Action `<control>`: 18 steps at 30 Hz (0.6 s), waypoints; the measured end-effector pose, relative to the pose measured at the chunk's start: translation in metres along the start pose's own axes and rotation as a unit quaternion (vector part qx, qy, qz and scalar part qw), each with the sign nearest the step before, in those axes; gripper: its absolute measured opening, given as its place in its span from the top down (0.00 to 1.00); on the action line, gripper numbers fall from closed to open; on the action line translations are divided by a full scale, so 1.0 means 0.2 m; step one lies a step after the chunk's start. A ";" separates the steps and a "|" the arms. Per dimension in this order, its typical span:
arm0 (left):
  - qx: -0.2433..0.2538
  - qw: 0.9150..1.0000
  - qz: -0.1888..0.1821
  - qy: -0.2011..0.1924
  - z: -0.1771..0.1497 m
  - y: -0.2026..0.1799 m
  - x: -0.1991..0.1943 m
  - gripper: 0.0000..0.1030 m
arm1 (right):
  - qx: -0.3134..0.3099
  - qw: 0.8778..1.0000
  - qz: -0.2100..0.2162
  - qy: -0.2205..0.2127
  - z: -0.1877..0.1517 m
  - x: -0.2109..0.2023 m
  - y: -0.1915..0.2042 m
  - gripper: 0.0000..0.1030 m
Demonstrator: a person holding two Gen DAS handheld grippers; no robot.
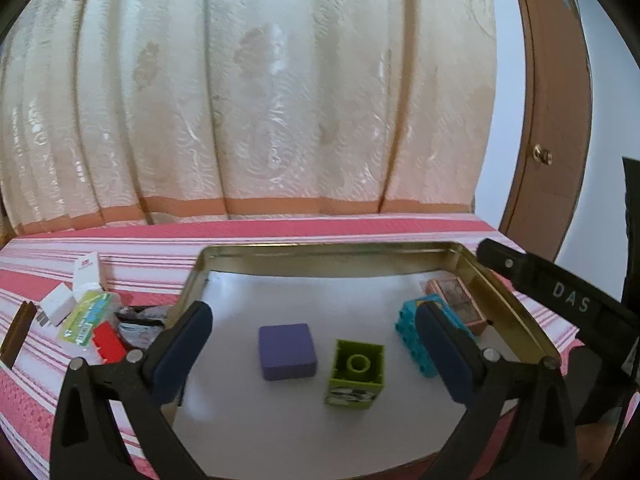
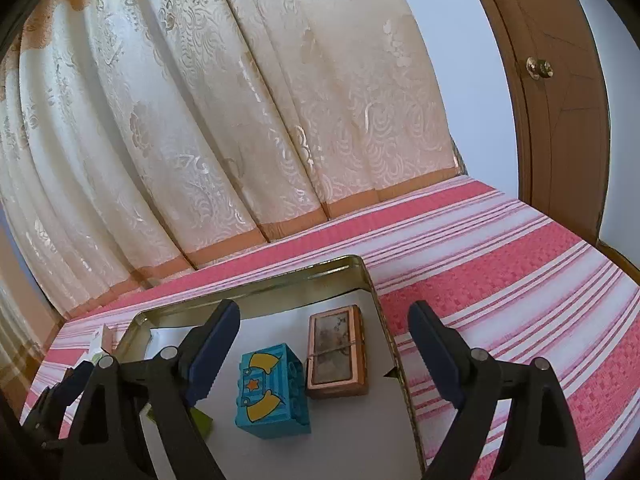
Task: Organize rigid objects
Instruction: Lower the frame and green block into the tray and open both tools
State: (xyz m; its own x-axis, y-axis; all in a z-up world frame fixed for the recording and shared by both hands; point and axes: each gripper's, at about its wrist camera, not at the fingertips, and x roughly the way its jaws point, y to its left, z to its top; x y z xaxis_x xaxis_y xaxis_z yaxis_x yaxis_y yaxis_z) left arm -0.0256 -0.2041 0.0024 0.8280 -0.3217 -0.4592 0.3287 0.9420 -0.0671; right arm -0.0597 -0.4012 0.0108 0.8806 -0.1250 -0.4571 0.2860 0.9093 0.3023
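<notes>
Green block [image 1: 355,374] lies tipped in the metal tray [image 1: 320,258], its hollow underside facing the camera, between the wide-open, empty jaws of the left gripper [image 1: 316,354]

The right gripper [image 2: 324,356] is open too, holding nothing; a blue block [image 2: 274,394] sits ahead of it, just beside a small brown box [image 2: 336,354]. The green block's printed side is blurred. A purple block [image 1: 286,351] lies nearby. Boxes [image 1: 86,304] clutter the striped pink cloth [image 2: 520,264]; cream curtain [image 1: 256,88], door [image 2: 560,100] behind

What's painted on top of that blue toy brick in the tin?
The blue plastic toy brick has stripes, yellow curved shapes and an orange star; clearest in the right wrist view.
</notes>
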 end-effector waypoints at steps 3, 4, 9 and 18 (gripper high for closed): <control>-0.002 1.000 0.013 -0.007 0.00 0.03 0.01 0.00 | -0.005 1.000 -0.005 -0.008 0.00 -0.01 0.01 0.15; -0.003 1.000 0.015 -0.007 0.00 0.03 0.01 0.00 | -0.006 1.000 -0.007 -0.009 0.00 -0.01 0.01 0.15; -0.006 1.000 0.012 -0.005 0.00 0.05 0.01 0.00 | -0.019 1.000 -0.017 -0.013 0.00 -0.01 0.02 0.15; 0.006 1.000 0.012 -0.012 0.00 0.02 -0.01 0.00 | -0.040 0.996 -0.031 -0.078 0.01 -0.10 0.07 0.15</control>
State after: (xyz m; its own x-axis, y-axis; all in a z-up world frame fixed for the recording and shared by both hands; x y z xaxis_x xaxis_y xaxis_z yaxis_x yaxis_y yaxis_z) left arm -0.0258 -0.1993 0.0032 0.8464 -0.3008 -0.4395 0.3139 0.9484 -0.0445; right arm -0.0730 -0.3870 0.0251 0.9115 -0.2369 -0.3362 0.3167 0.9258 0.2065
